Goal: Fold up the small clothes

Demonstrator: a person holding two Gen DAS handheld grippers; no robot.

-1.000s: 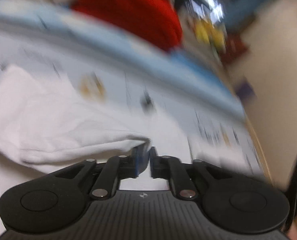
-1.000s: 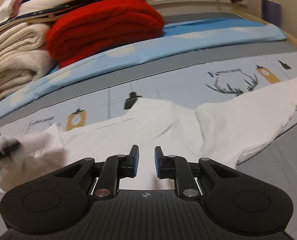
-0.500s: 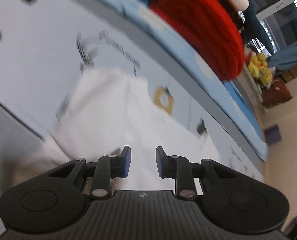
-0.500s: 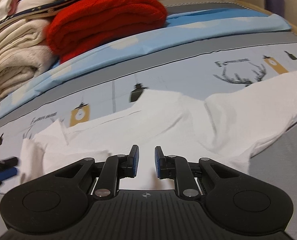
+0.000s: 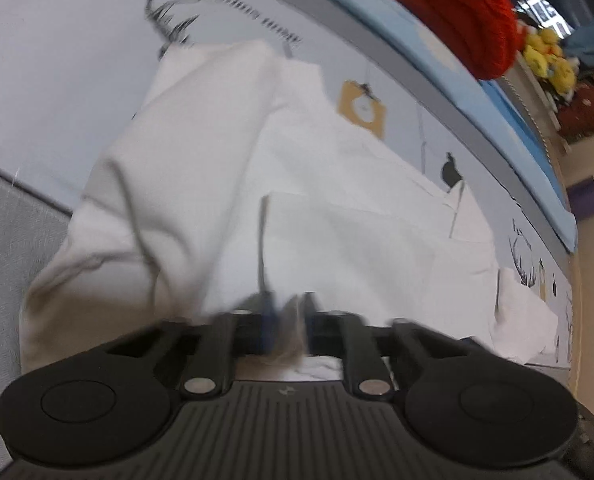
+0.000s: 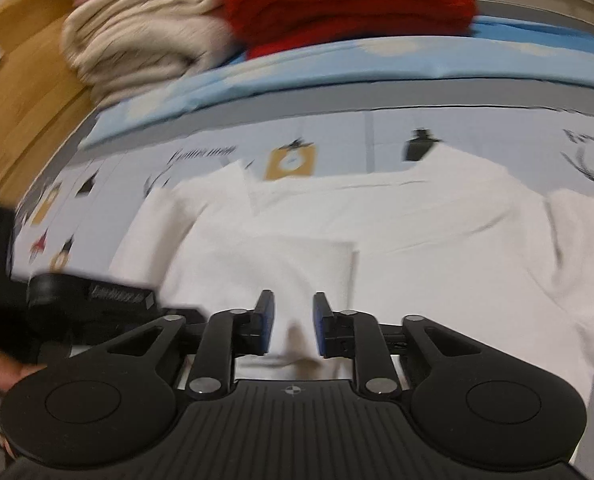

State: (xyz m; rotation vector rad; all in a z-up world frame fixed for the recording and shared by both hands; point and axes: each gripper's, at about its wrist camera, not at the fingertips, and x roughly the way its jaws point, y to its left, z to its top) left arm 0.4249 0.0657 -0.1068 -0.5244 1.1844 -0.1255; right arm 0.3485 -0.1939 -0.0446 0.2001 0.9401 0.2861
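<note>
Two grippers: both were low over the white shirt point(image 5: 337, 240), on the side away from the red blanket point(image 6: 349, 4).
Shirt: it lay spread on the printed sheet point(image 5: 57, 80), well below the red blanket and apart from it.
Left gripper point(image 5: 287, 320): one second ago it was pinching a corner of the shirt and carrying it. Half a second ago its jaws were apart and empty. Now it was blurred, with cloth right at the tips, so I cannot tell if the jaws were closing again.
Right gripper point(image 6: 293, 320): the jaws were spread, with nothing between them. Its view had turned from the shirt's far half toward the end where the left gripper worked.
Flap point(image 6: 297, 264): a square layer now lay on the shirt body, just ahead of the right gripper. It was not there one second ago.
Meaning: I judge that the first sleeve fold was done and released. The other side of the shirt was flat and not yet folded.
Writing on sheet: some cursive words stood beside the antler drawings, between the shirt and the red blanket. They were too blurred to read.
Label point(image 6: 117, 295): pale letters on the side of the left gripper, not readable.
Logo: a small mark on each gripper body, with no text.
</note>
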